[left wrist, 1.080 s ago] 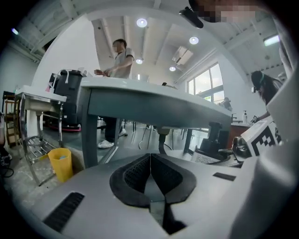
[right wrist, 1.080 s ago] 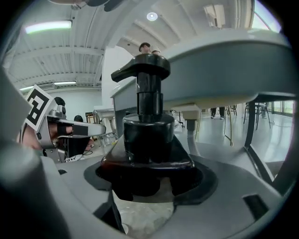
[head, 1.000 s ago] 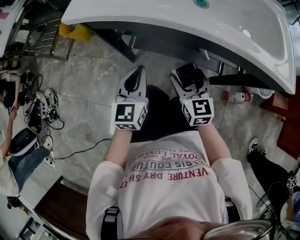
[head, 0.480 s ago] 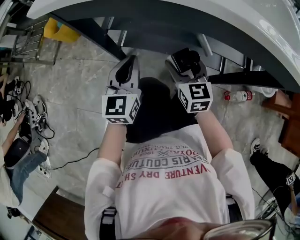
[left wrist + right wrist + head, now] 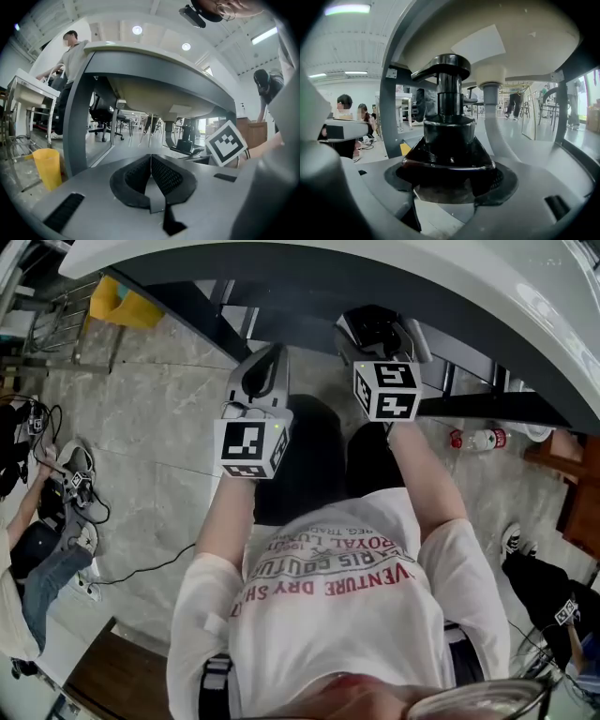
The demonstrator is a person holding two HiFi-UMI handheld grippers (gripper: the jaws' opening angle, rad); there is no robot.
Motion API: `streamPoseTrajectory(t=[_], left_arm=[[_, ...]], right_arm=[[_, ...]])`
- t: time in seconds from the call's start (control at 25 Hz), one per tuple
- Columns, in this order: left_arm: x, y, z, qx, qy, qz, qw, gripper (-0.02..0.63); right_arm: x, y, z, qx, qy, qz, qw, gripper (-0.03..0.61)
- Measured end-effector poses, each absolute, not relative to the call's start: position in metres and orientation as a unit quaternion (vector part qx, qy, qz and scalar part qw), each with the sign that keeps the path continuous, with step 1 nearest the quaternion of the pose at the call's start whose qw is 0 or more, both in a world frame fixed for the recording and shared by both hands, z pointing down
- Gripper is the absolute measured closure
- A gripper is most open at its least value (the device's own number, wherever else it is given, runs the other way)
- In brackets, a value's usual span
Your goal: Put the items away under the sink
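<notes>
The right claw (image 5: 450, 183) grips a black pump bottle (image 5: 446, 126) upright directly beneath the sink (image 5: 506, 28) basin, ahead of the closed, empty left claw (image 5: 151, 174).

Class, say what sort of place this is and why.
Likely a lab or workshop hall, not a home: a sink on a bare metal frame, cables across the floor, office chairs beyond.

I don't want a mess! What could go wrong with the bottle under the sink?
The bottle has a tall pump top, close to the underside of the sink and the white pipe, so it might bump them. Only the right hand-held gripper holds it; the left hand-held gripper is shut and empty, so a slip could drop it on the hard floor.
</notes>
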State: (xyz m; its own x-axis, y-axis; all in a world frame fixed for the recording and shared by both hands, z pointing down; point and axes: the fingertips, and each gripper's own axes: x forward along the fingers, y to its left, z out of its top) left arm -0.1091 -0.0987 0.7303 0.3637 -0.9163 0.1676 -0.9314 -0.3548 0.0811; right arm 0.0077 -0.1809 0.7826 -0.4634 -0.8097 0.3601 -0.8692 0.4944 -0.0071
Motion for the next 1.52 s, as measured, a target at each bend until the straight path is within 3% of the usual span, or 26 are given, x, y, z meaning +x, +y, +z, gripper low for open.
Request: streamPoseTrajectory(t=[0.88,1.52], left_arm=[[-0.121,-0.106,0.749,0.816,-0.569,0.048,0.089,0.591],[-0.113,-0.105,0.747,0.825,-0.556,0.042,0.092,0.591]], right_arm=[[-0.002,-0.239,0.809,0.553,-0.802,0.116,0.195,0.207],[0.008,-0.219,0.782,0.578,-0.800,0.079,0.139,0.206]])
